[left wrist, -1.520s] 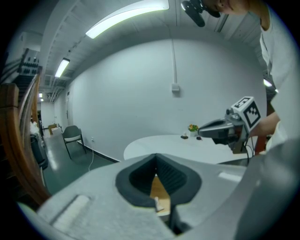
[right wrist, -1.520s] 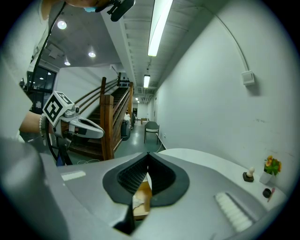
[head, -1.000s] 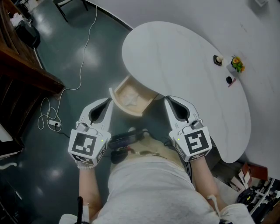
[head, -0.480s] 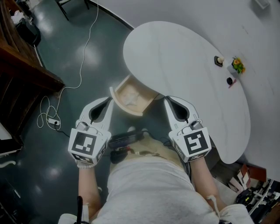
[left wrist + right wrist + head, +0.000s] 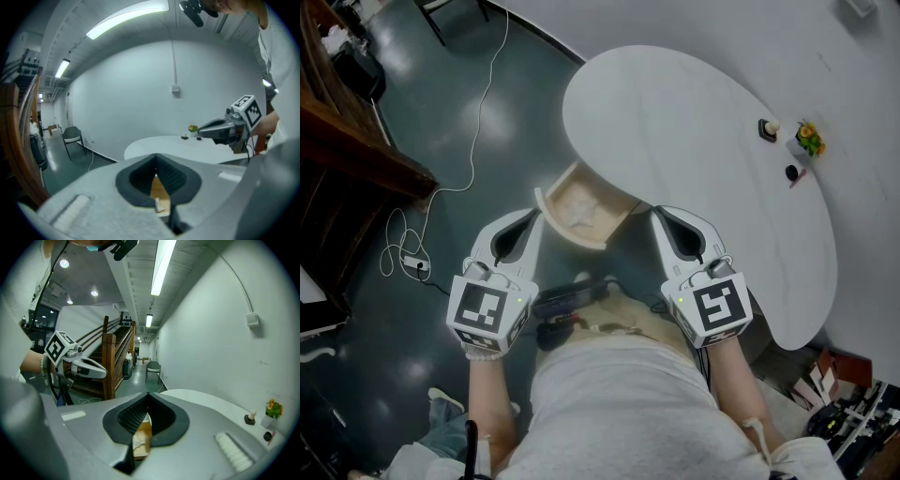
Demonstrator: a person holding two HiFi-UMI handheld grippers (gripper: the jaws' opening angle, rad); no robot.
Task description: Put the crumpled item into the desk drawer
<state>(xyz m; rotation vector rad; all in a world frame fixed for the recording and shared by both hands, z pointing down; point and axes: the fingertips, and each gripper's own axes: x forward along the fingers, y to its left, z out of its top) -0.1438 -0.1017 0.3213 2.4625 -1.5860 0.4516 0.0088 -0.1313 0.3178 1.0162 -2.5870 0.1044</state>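
Already the crumpled item lies inside the open wooden drawer, which juts out from under the near edge of the white, rounded desk. Both grippers hover side by side in front of the person's torso, one on each side of the drawer. The left gripper is near the drawer's left corner, and the right gripper is near its right corner, by the desk's edge. Each has its jaws brought together at the tips with nothing pinched between them. In each gripper view, the drawer's pale wood and a scrap of the white crumpled item show through the gap behind the closed tips. On the far side of the desk stand a small yellow-and-green plant and two little dark objects, well apart from the drawer. A white cable trails across the dark floor to the left.
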